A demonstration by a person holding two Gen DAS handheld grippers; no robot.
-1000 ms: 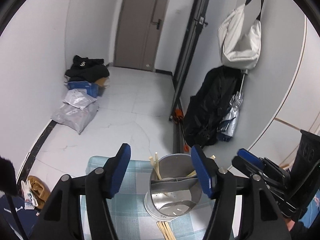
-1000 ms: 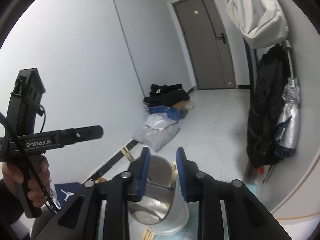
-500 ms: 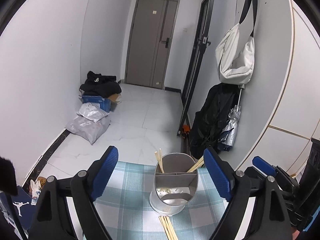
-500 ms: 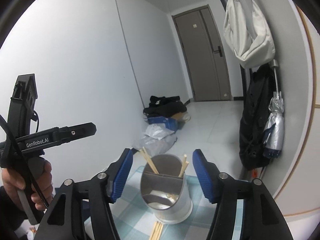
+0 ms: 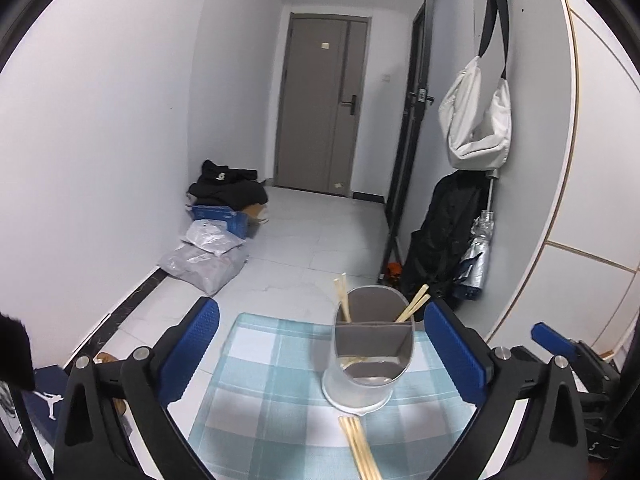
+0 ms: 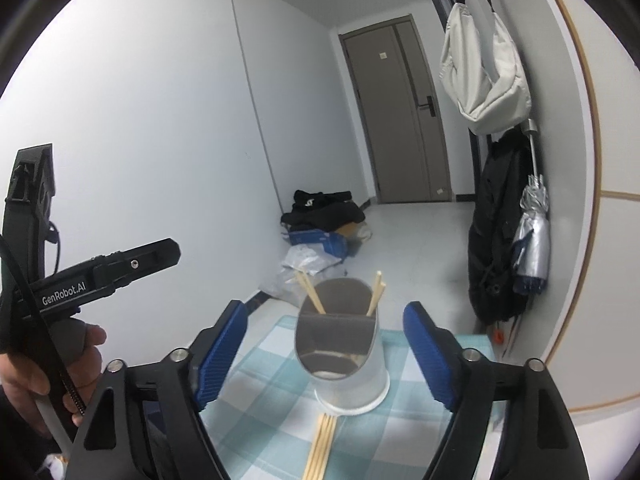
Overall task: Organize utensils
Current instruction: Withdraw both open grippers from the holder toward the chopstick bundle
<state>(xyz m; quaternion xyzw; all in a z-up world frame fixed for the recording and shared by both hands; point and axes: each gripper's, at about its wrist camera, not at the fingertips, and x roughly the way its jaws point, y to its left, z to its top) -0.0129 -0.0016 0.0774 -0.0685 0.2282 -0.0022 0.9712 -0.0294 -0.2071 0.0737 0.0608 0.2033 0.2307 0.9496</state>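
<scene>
Wooden chopsticks lie loose before the holder; both grippers are opening, empty; pickup is judged next.

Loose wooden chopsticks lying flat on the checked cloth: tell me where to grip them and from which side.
Grip the bundle of loose wooden chopsticks mid-length, coming from above with the pads across their long axis. They lie flat and parallel on the blue checked cloth, far ends against the grey utensil holder, so an end-on approach looks blocked.
</scene>
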